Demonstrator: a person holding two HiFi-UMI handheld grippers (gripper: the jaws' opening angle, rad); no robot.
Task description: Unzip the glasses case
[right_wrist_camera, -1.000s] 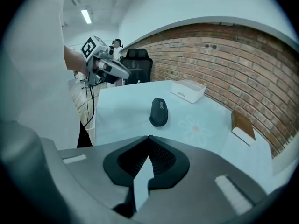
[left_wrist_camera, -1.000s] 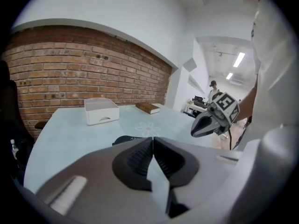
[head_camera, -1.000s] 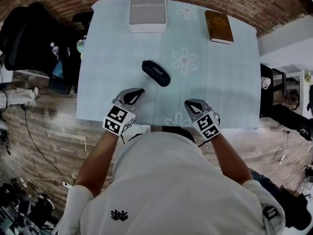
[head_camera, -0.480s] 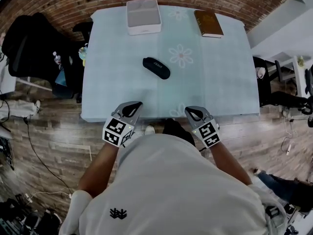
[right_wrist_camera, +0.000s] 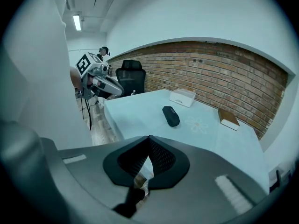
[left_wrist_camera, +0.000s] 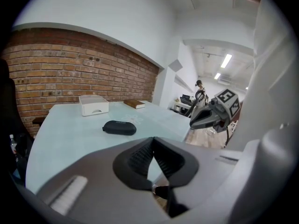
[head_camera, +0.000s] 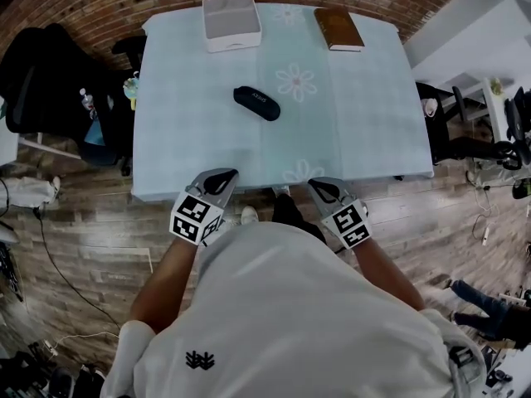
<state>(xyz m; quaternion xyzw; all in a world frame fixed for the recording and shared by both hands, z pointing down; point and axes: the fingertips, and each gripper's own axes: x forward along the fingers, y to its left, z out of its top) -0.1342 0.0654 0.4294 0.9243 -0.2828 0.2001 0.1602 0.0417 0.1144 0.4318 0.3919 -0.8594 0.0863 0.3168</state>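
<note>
A black zipped glasses case [head_camera: 256, 103] lies flat on the pale blue table [head_camera: 191, 139], a little left of its middle and zipped all round. My left gripper [head_camera: 224, 175] and right gripper [head_camera: 319, 185] hover at the table's near edge, well short of the case, both shut and empty. In the left gripper view the case [left_wrist_camera: 119, 127] lies ahead beyond my shut jaws, with the right gripper [left_wrist_camera: 208, 119] off to the right. In the right gripper view the case [right_wrist_camera: 171, 115] lies ahead, with the left gripper [right_wrist_camera: 108, 87] at the left.
A white box [head_camera: 231, 21] stands at the table's far edge and a brown book [head_camera: 337, 28] lies at the far right. A black office chair [head_camera: 46, 81] stands left of the table. Brick wall lies beyond; wooden floor surrounds the table.
The person has drawn back from the table, so the table and case sit farther off. Both grippers have come back from over the tablecloth to its near edge, still shut.
</note>
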